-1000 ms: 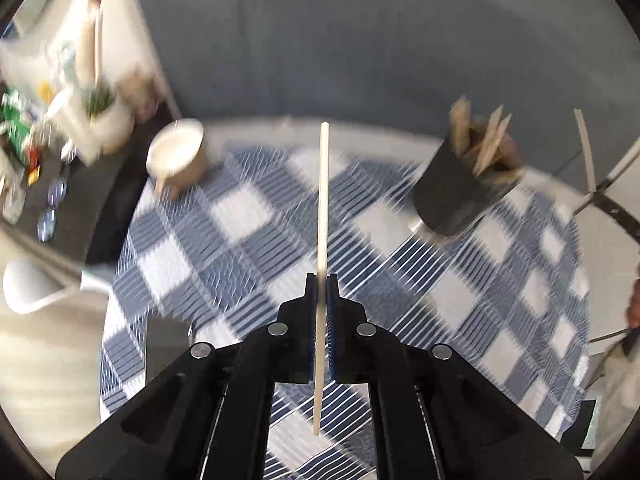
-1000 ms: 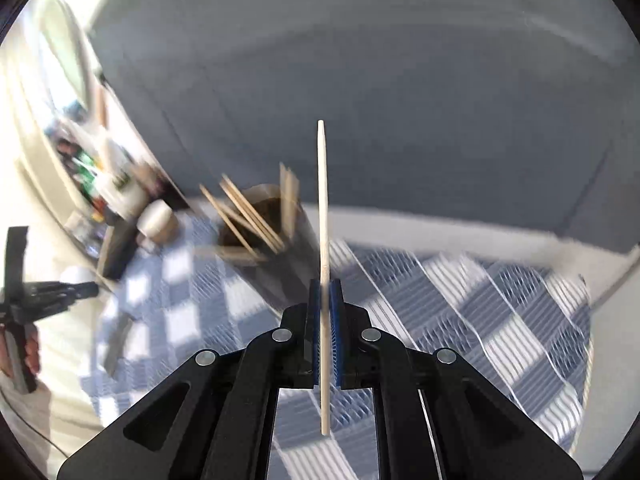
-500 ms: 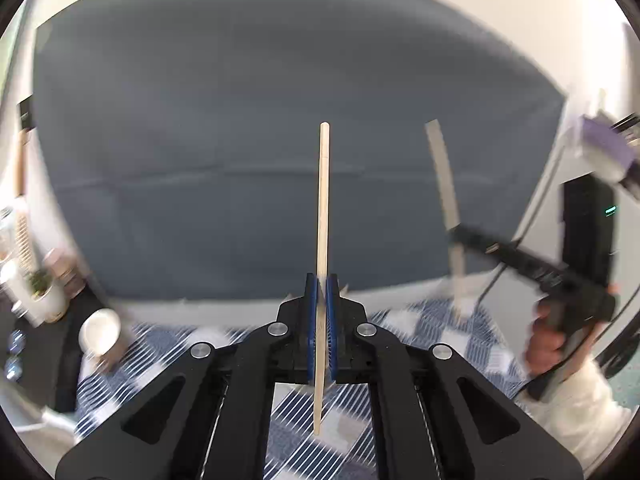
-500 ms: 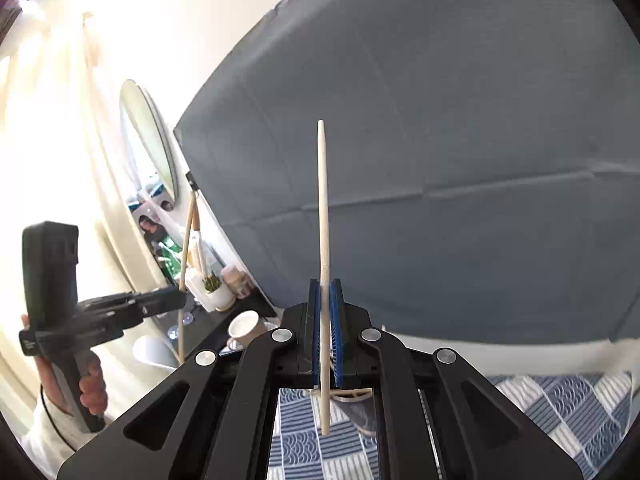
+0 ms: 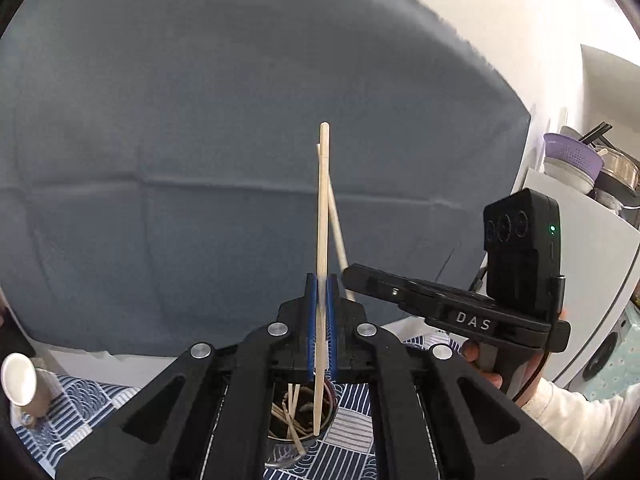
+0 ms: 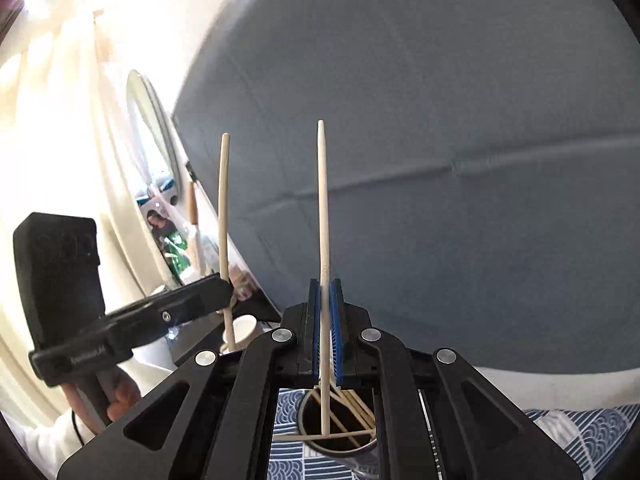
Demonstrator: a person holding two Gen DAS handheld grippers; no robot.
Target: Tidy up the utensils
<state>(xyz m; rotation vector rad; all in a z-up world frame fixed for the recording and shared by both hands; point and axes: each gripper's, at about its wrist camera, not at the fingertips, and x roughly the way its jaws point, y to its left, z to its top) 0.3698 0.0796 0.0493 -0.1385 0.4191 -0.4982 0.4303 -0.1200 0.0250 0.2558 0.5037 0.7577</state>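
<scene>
Chopsticks were the held things, one in each gripper. The left chopstick (image 5: pixel 322 216) stood upright, pinched between the blue pads (image 5: pixel 310 328) of the left gripper (image 5: pixel 320 332), whose fingers were drawn in tight against it. Its lower end hung inside the mouth of a dark cup (image 5: pixel 298 412) below, among several loose sticks (image 5: pixel 286 416) leaning there. Behind it, a second chopstick leaned to the left, gripped by the right gripper, seen in the left view as a black body marked DAS with a camera block on top.

The right chopstick (image 6: pixel 323 220) was likewise upright, tapered tip up, clamped between the right gripper's (image 6: pixel 325 328) nearly closed pads. Its lower end reached down into the cup (image 6: pixel 340 420), over more sticks lying across the opening.

The cup stood on a blue-and-white patterned cloth (image 5: pixel 352 436). A pale mug (image 5: pixel 20 380) sat at the left edge of the left view. A grey-blue backdrop (image 5: pixel 200 120) filled the space behind. At far right, a purple colander (image 5: pixel 572 156) sat on stacked dishes on a white cabinet. An oval mirror (image 6: pixel 154 132) hung on the cream wall in the right view.
</scene>
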